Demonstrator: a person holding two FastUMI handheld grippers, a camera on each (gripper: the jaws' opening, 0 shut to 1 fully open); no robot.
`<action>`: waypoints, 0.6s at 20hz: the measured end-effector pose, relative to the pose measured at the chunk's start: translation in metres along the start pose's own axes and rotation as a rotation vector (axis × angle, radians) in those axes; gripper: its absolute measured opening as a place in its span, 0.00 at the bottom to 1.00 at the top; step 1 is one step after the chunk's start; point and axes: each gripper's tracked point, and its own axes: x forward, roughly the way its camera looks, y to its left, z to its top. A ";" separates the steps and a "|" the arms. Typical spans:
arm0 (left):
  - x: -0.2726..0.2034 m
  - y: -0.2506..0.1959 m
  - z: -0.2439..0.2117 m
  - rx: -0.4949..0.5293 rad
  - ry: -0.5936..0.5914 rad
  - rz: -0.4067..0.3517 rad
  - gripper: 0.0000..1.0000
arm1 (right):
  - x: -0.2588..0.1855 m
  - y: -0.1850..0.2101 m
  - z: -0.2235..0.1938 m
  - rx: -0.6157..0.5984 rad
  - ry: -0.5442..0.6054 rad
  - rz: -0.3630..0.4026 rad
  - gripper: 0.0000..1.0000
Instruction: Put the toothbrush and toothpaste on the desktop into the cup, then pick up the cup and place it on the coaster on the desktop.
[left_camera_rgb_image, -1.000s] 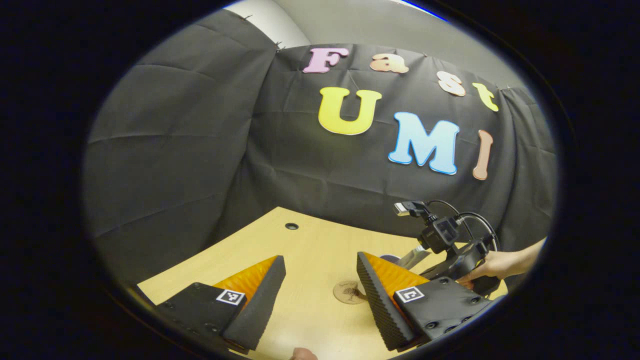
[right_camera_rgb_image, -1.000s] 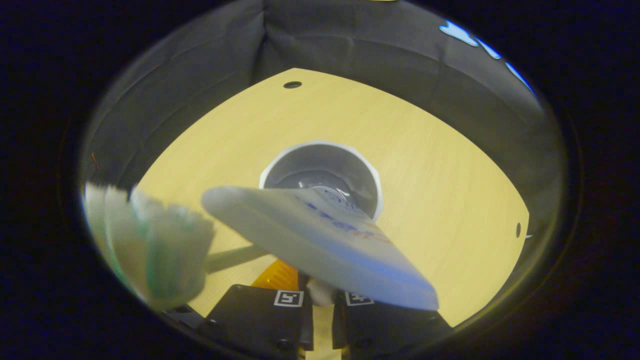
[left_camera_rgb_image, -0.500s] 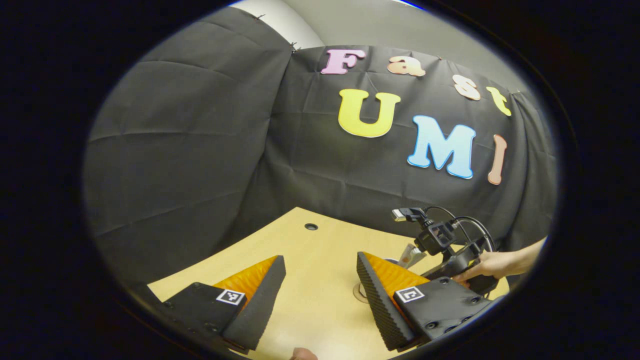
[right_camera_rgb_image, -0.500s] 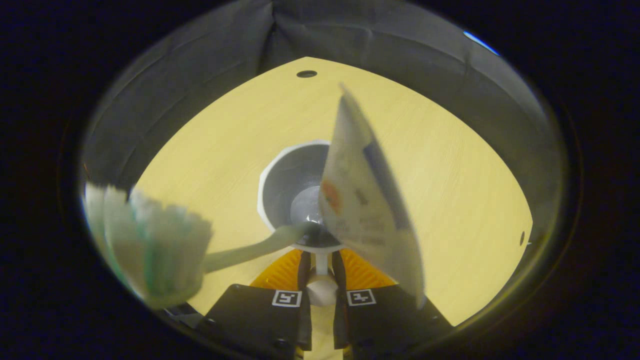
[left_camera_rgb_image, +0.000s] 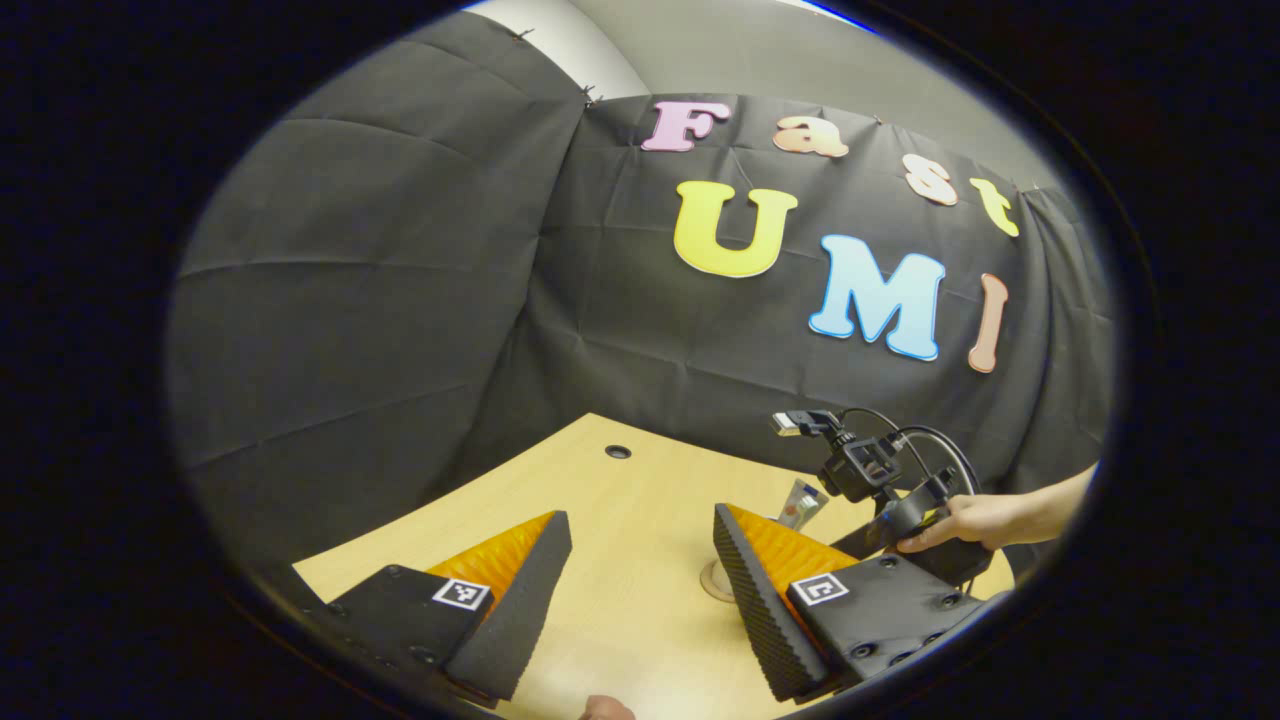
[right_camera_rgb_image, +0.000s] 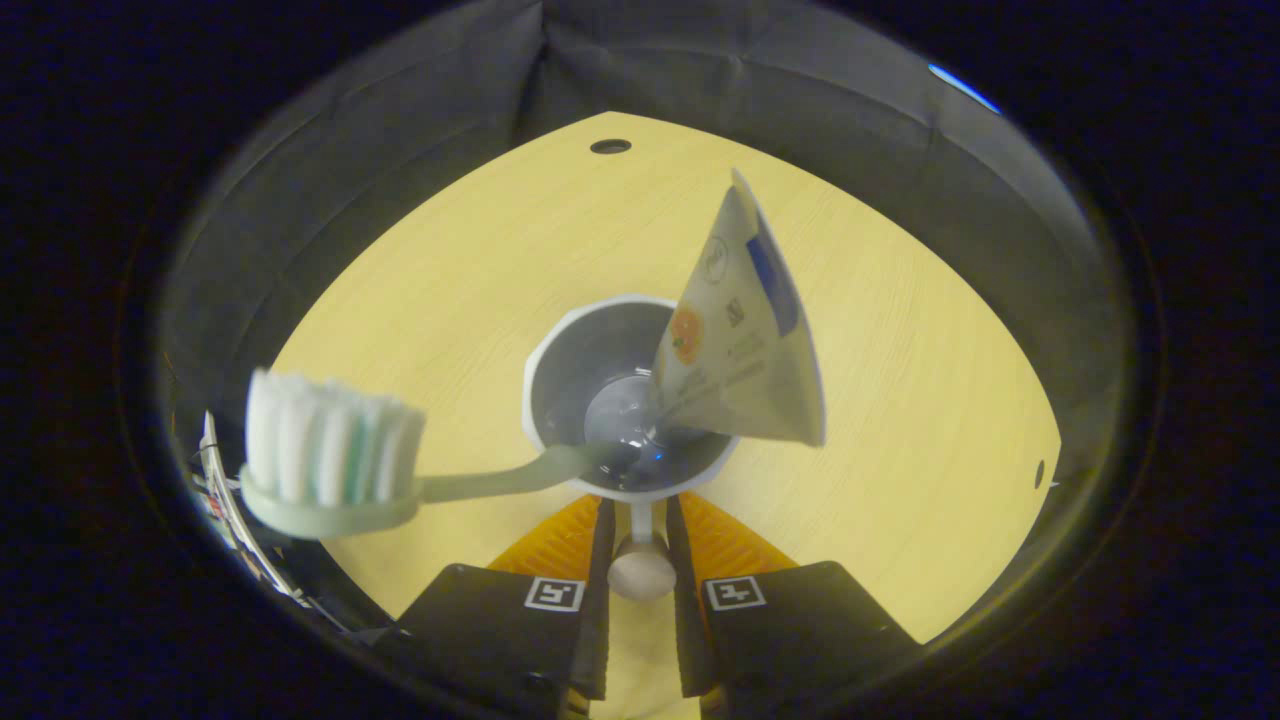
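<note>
In the right gripper view a white cup (right_camera_rgb_image: 560, 350) stands below me with a grey inside. A green toothbrush (right_camera_rgb_image: 330, 465) leans out of it to the left, bristles up. The toothpaste tube (right_camera_rgb_image: 745, 340) leans on its right rim. My right gripper (right_camera_rgb_image: 636, 520) is shut on the cup's white handle (right_camera_rgb_image: 638, 572). In the left gripper view my left gripper (left_camera_rgb_image: 640, 525) hangs open above the desk with nothing between its fingers. The round coaster (left_camera_rgb_image: 712, 580) peeks out beside its right finger. Farther off, a hand (left_camera_rgb_image: 960, 520) holds the right gripper (left_camera_rgb_image: 880, 480), with the tube (left_camera_rgb_image: 800, 500) sticking up beside it.
The light wooden desk (right_camera_rgb_image: 900, 300) has a cable hole at the back (right_camera_rgb_image: 610, 146) and another at the right edge (right_camera_rgb_image: 1037, 473). Black cloth walls close the booth behind and to the left. Bare desk (left_camera_rgb_image: 620, 600) lies under the left gripper.
The toothpaste tube has swung from lying across the cup's mouth to leaning on its right rim. The toothbrush head sits farther from the camera. The left gripper stays open.
</note>
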 end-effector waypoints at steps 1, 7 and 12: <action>-0.001 -0.001 0.000 -0.001 0.001 -0.001 0.94 | -0.002 -0.002 0.000 0.001 -0.014 -0.009 0.34; 0.000 -0.012 -0.001 0.015 0.002 -0.019 0.94 | -0.055 -0.008 0.011 0.012 -0.182 -0.030 0.69; 0.009 -0.043 0.001 0.049 -0.001 -0.073 0.94 | -0.113 -0.015 0.000 0.094 -0.346 -0.019 0.87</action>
